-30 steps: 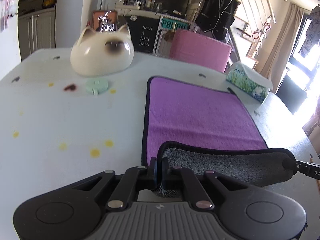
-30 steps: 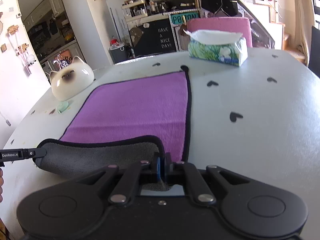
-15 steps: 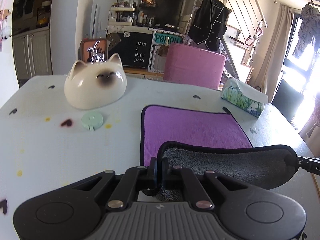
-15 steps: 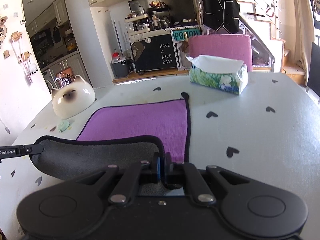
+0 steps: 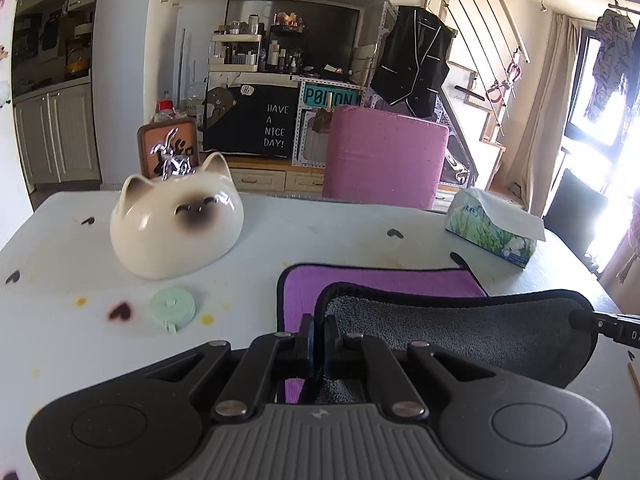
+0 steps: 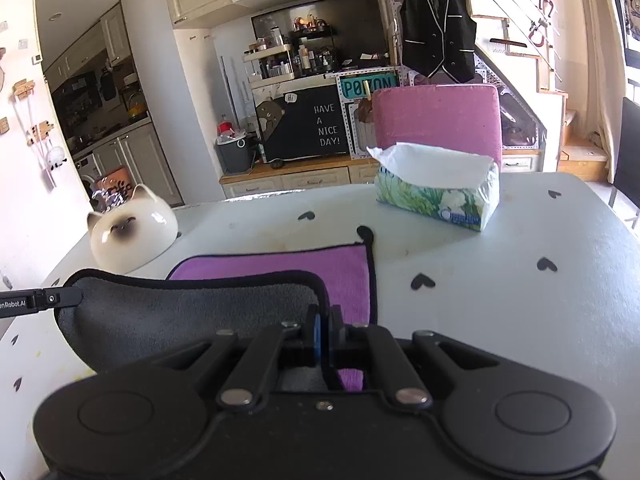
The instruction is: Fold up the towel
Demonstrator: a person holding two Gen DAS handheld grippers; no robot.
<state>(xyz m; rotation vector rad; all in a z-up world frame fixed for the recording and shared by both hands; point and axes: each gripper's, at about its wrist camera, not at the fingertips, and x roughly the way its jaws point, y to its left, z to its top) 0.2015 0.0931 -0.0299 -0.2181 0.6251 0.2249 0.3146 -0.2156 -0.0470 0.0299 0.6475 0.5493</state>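
Mid-fold: the left gripper (image 5: pixel 319 338) and right gripper (image 6: pixel 325 330), jaws pinching the towel (image 5: pixel 384 283) by its near corners, held the grey underside lifted at lower centre; next, carry that edge to the far hem, evenly

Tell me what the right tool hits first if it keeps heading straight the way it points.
The right tool, shut on the towel, would likely pass over the towel's purple face and then meet the tissue box, though depth is hard to judge.
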